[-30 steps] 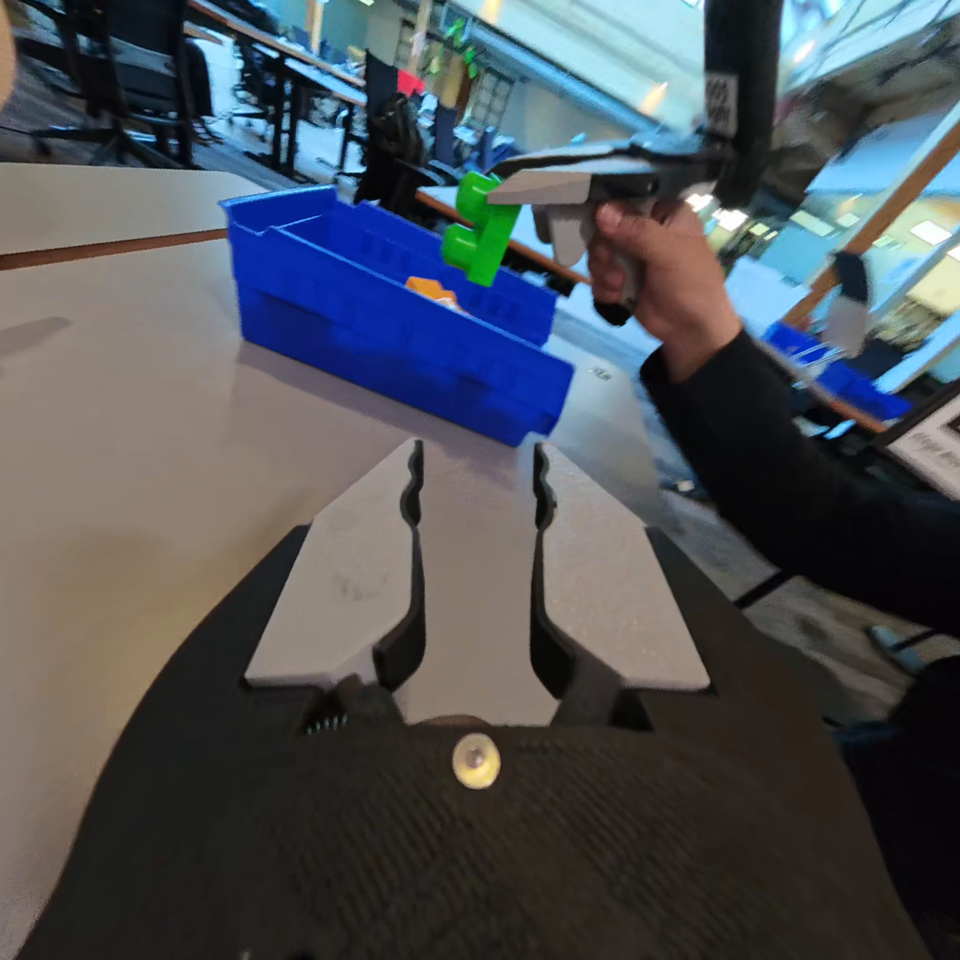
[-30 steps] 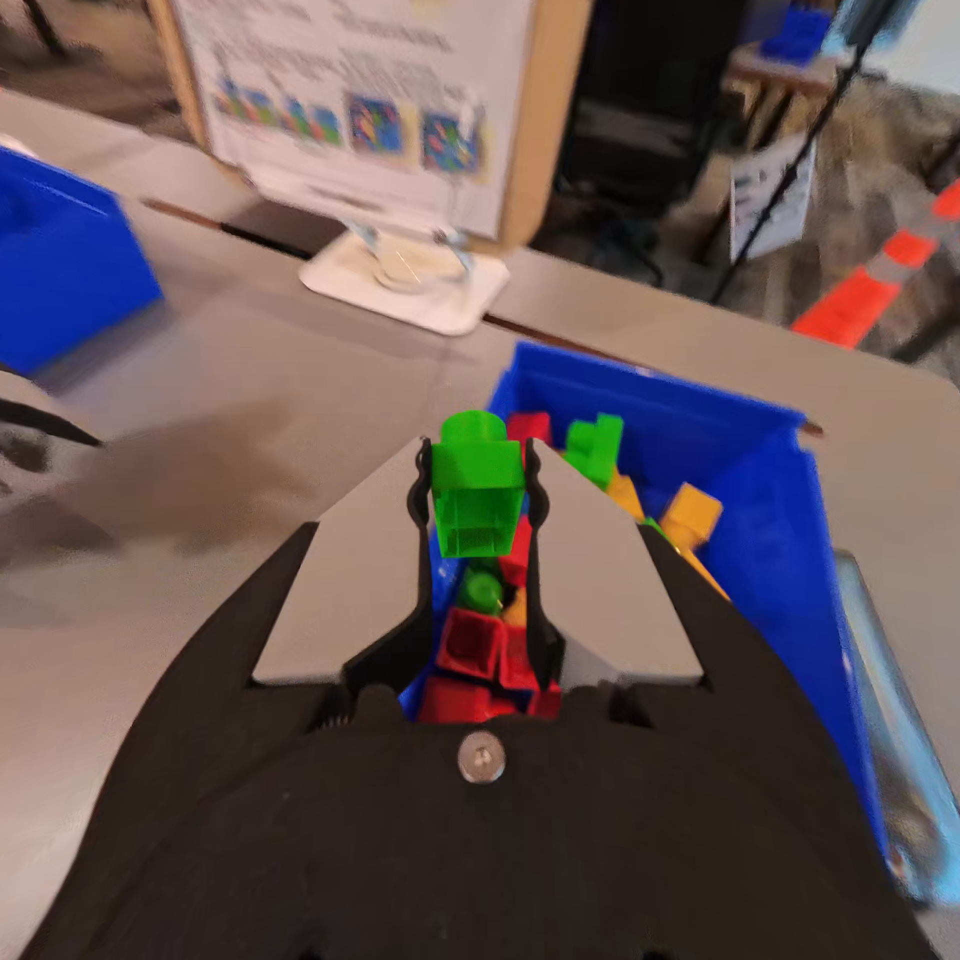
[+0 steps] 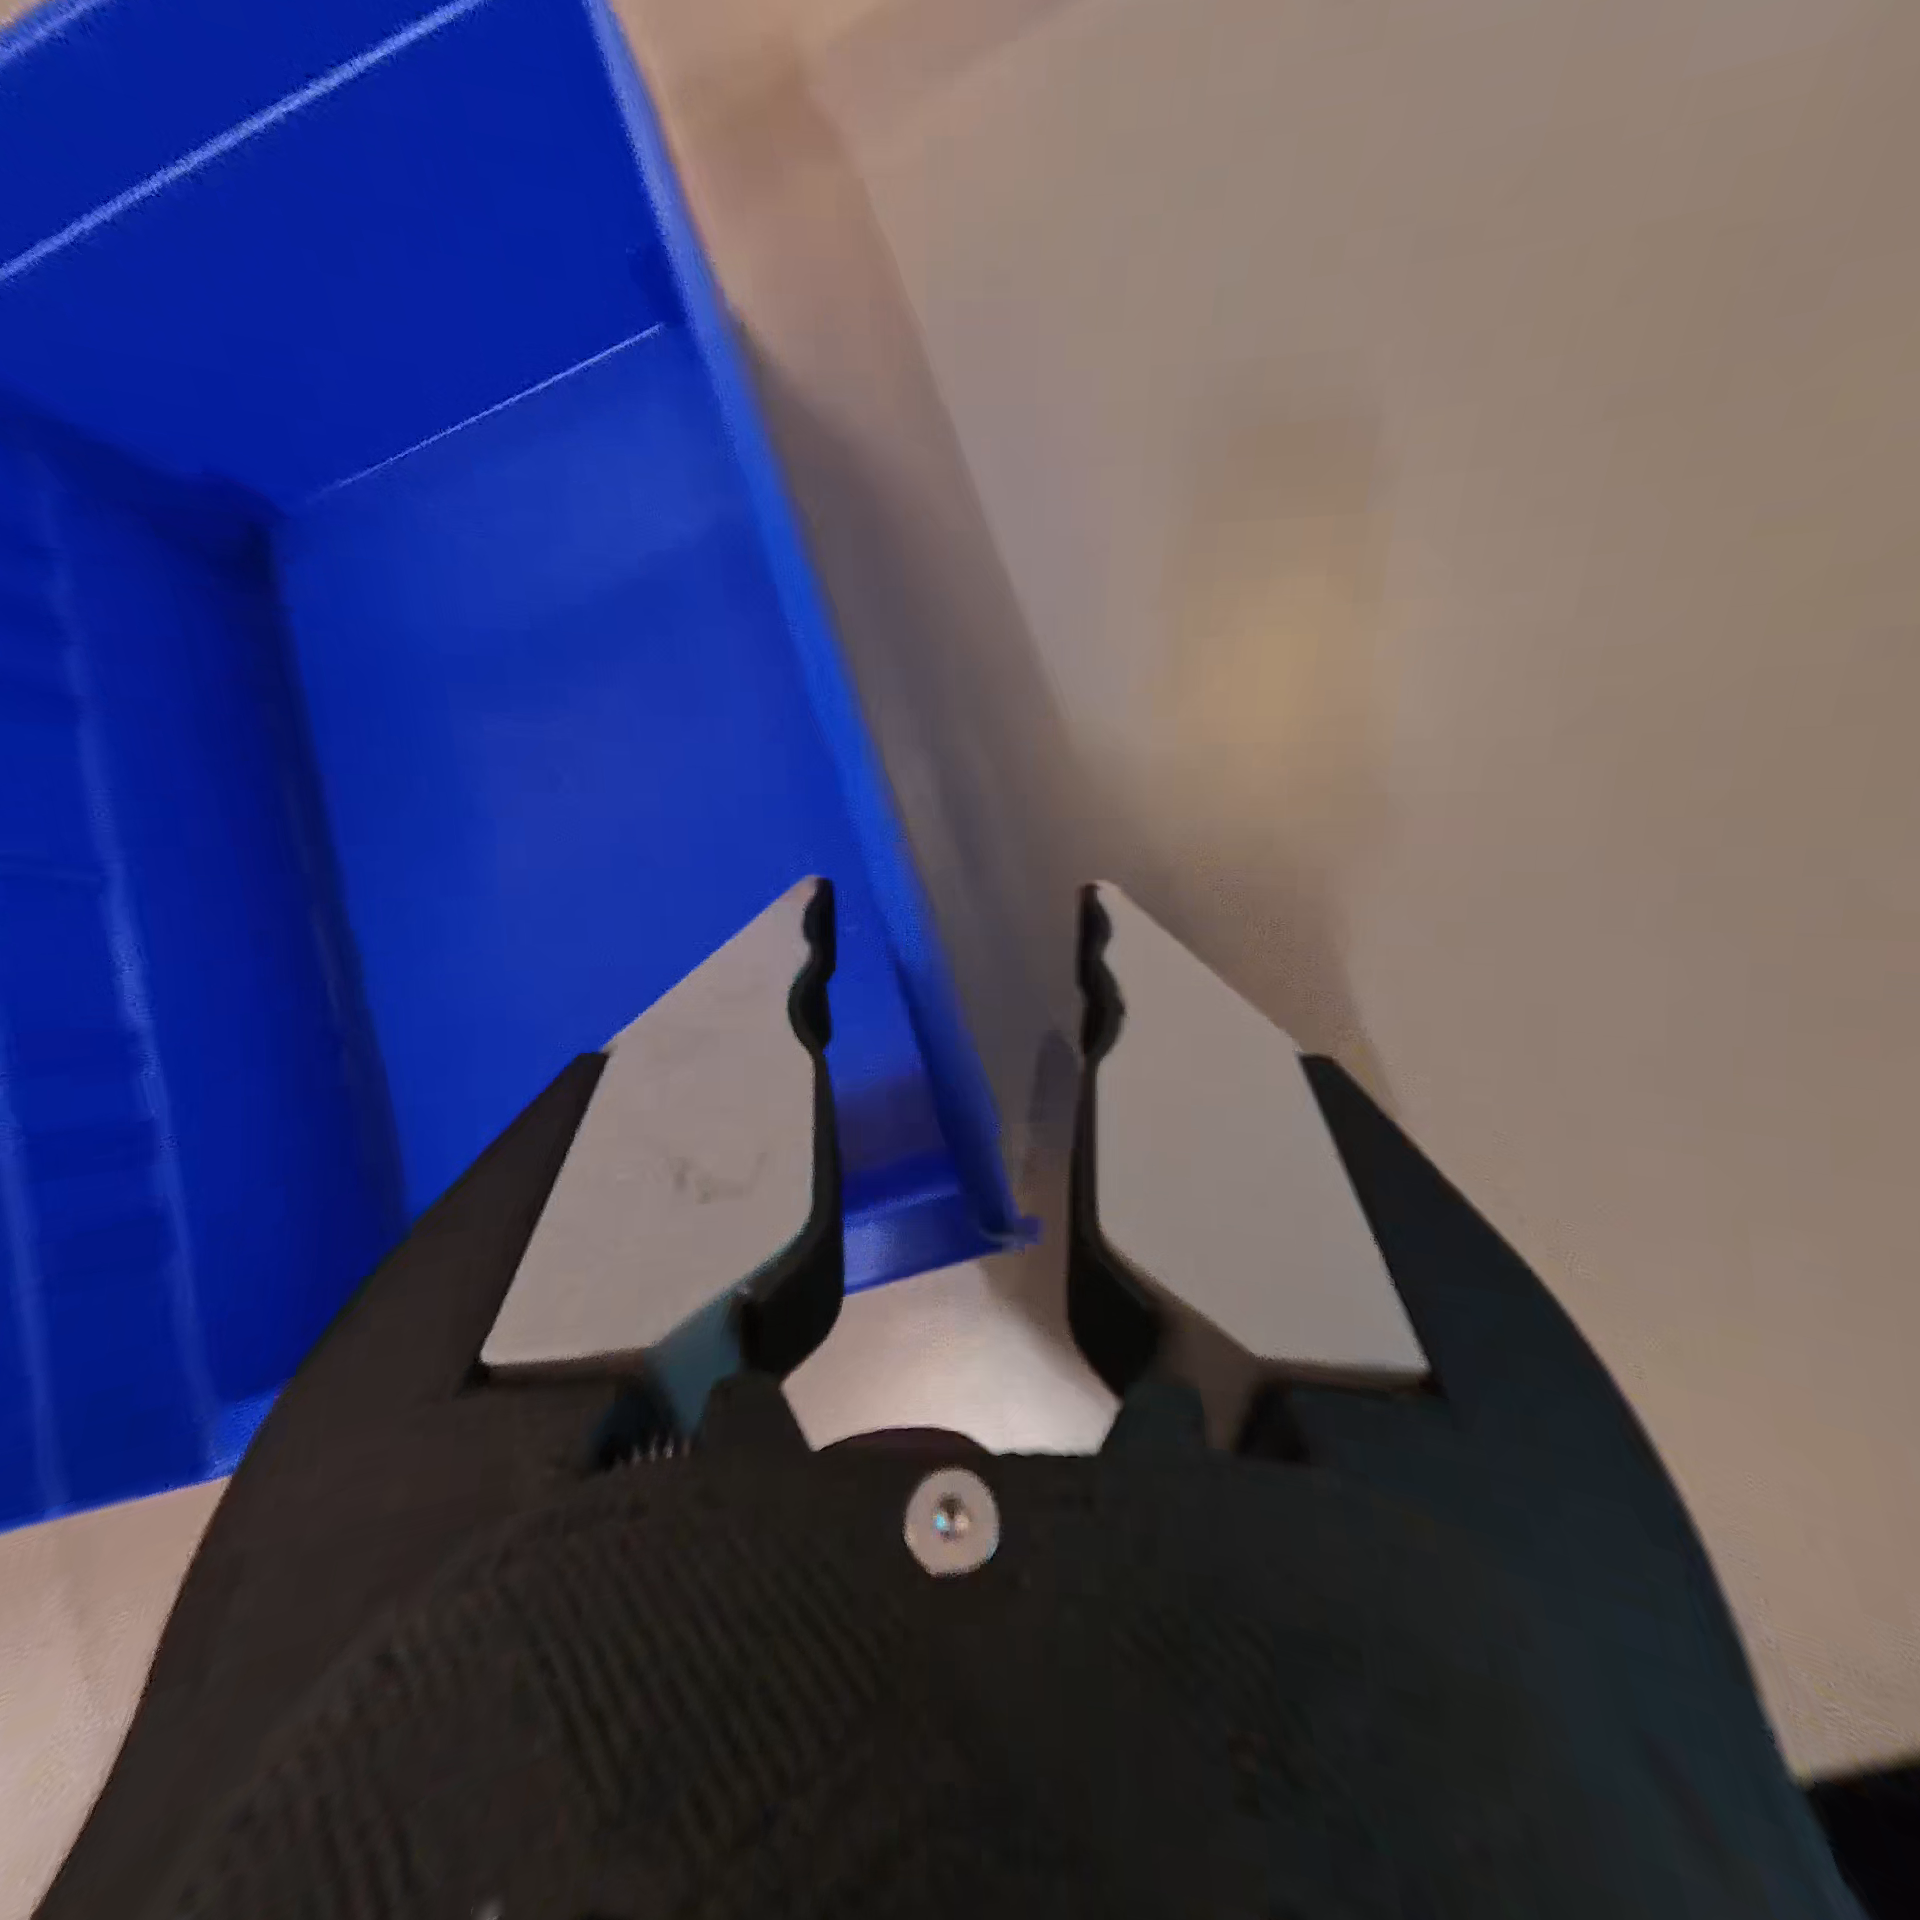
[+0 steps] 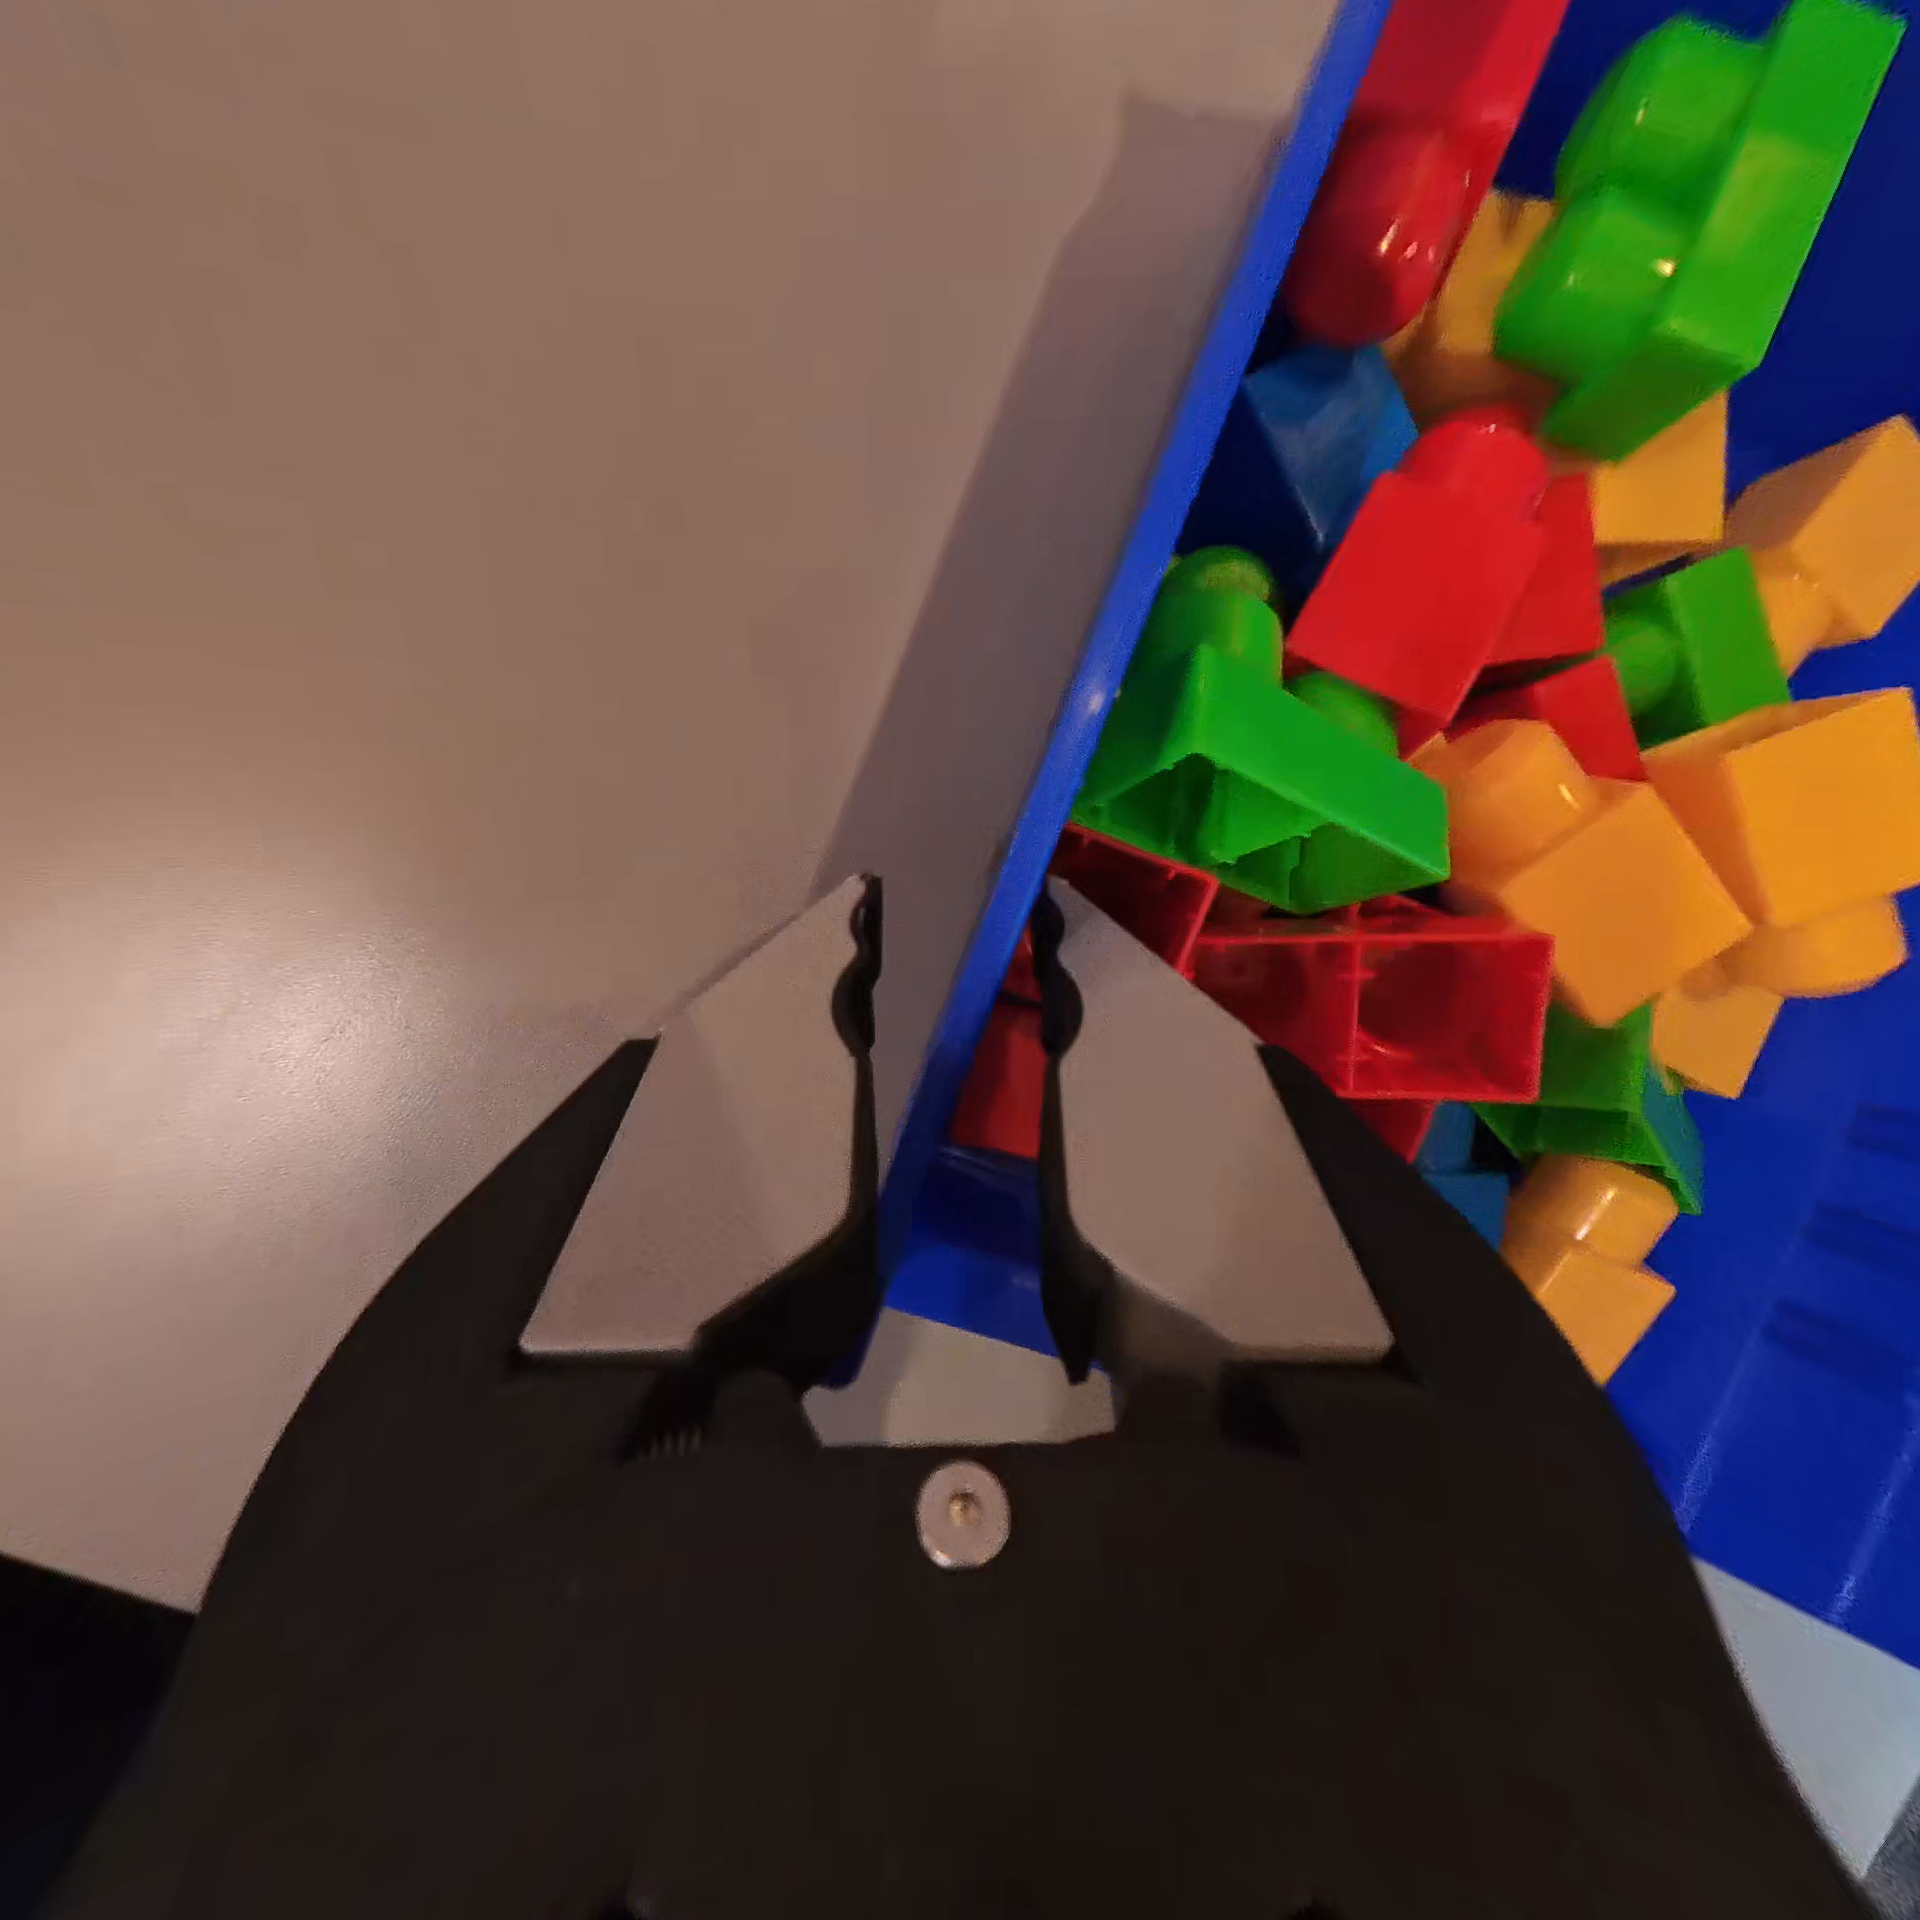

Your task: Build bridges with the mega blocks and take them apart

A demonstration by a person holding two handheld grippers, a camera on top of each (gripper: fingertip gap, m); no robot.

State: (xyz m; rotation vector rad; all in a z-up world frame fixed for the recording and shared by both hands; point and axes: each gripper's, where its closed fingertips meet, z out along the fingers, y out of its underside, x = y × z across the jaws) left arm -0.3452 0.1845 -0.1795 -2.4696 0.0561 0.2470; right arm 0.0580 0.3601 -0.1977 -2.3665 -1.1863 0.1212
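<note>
Right wrist view: right gripper [image 4: 956,925] fingers apart, straddling the blue bin [image 4: 1132,582] wall, gripping nothing. Left gripper [image 3: 956,925] fingers apart, bare, over another bin's [image 3: 436,644] rim.

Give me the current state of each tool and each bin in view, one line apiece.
Left tool: open, nothing between its fingers, above one bin's side wall.
Right tool: open, holding nothing, straddling the other bin's wall without clamping it.
Blue bin by the left tool: no blocks in the part visible.
Blue bin by the right tool: holds a loose pile of blocks, red, green, orange, blue.
</note>
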